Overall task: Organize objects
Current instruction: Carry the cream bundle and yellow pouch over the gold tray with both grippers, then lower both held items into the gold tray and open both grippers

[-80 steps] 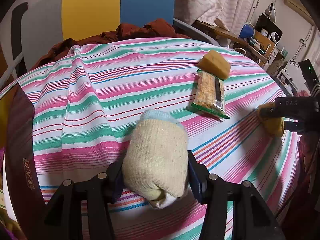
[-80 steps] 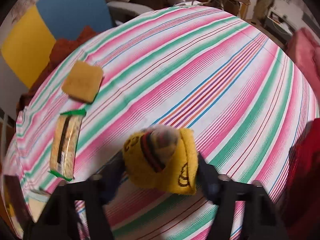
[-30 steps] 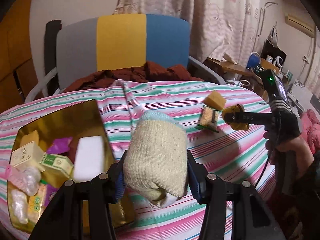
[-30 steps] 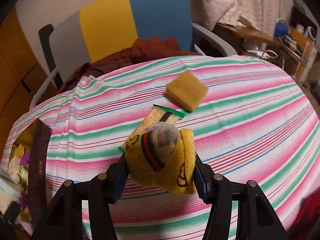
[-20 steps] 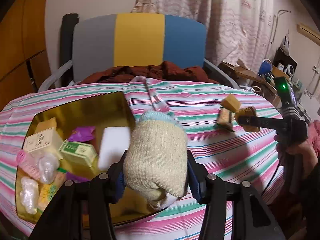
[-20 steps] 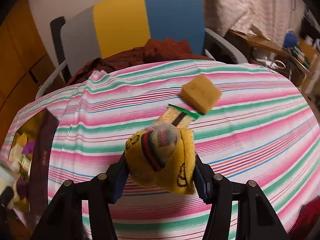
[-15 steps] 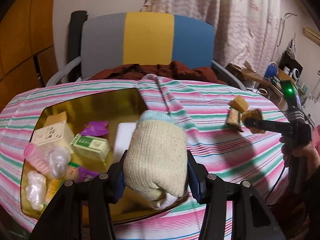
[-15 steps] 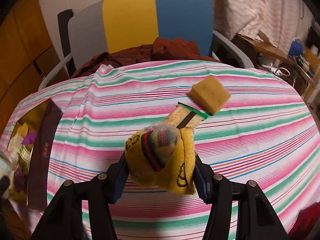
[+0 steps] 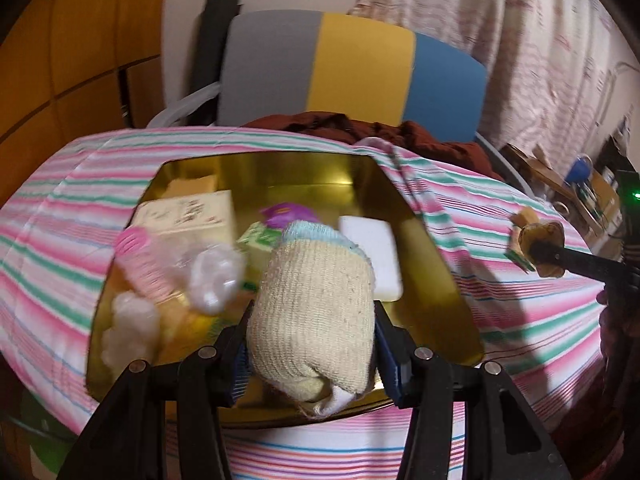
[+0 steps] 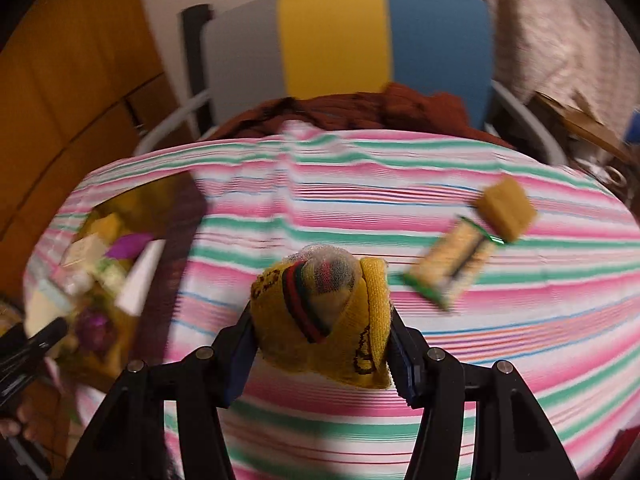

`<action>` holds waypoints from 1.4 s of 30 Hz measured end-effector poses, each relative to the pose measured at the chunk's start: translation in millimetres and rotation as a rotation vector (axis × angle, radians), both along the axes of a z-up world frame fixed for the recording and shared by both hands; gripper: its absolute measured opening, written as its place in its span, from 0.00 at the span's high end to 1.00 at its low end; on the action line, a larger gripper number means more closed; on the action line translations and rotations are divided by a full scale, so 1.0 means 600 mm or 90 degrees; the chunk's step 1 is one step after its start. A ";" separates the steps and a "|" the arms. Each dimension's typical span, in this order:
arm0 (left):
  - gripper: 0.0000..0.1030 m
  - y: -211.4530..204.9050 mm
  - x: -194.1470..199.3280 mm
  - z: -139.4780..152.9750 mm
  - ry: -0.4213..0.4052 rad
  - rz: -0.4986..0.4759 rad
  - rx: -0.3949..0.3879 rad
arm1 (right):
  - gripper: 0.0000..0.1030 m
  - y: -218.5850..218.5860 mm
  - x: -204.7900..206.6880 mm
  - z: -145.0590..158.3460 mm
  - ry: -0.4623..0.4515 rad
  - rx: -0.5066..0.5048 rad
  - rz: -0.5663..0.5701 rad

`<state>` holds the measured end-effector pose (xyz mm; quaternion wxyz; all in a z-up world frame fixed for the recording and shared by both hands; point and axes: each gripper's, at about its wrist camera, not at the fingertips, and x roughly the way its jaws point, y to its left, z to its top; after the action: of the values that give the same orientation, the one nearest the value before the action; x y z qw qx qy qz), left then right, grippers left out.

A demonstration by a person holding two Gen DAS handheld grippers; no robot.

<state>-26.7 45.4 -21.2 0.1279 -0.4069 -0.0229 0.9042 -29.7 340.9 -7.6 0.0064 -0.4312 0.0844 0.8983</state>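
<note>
My left gripper (image 9: 312, 344) is shut on a rolled cream sock (image 9: 314, 312) with a pale blue cuff, held above the near part of a gold tin (image 9: 448, 276). In the tin lie a white block (image 9: 374, 256), a cream box (image 9: 186, 212), a pink-capped bottle (image 9: 140, 264) and several small packets. My right gripper (image 10: 320, 332) is shut on a rolled yellow sock (image 10: 320, 316) with a red and black band, above the striped cloth. It also shows at the right of the left wrist view, the yellow sock (image 9: 542, 236) in it.
A snack bar in a green-edged wrapper (image 10: 452, 268) and a yellow sponge (image 10: 506, 206) lie on the striped tablecloth (image 10: 440, 344) to the right. A grey, yellow and blue chair (image 9: 356, 68) with a rust-red cloth (image 9: 360, 124) stands behind the table. The tin (image 10: 96, 272) is at far left.
My left gripper has swung left with the cream sock and now hangs over the tin. My right gripper has carried the yellow sock left, so snack bar and sponge slid right in its view.
</note>
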 end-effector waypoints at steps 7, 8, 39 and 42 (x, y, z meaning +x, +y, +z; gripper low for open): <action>0.49 -0.037 0.011 -0.008 -0.012 0.025 0.016 | 0.43 -0.122 -0.023 0.019 0.026 -0.042 0.100; 0.49 -0.037 0.013 -0.009 -0.013 0.026 0.017 | 0.43 -0.135 -0.025 0.020 0.028 -0.044 0.109; 0.49 -0.064 0.003 0.003 -0.043 0.031 0.111 | 0.41 -0.263 0.015 -0.027 0.003 -0.023 0.228; 0.49 -0.063 -0.010 0.008 -0.050 0.030 0.130 | 0.41 -0.266 0.013 -0.032 0.001 -0.011 0.229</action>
<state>-32.9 7.5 -16.4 0.1466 -0.4262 -0.1295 0.8832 -21.7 181.3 -26.7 -0.1583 -0.4390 0.0138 0.8843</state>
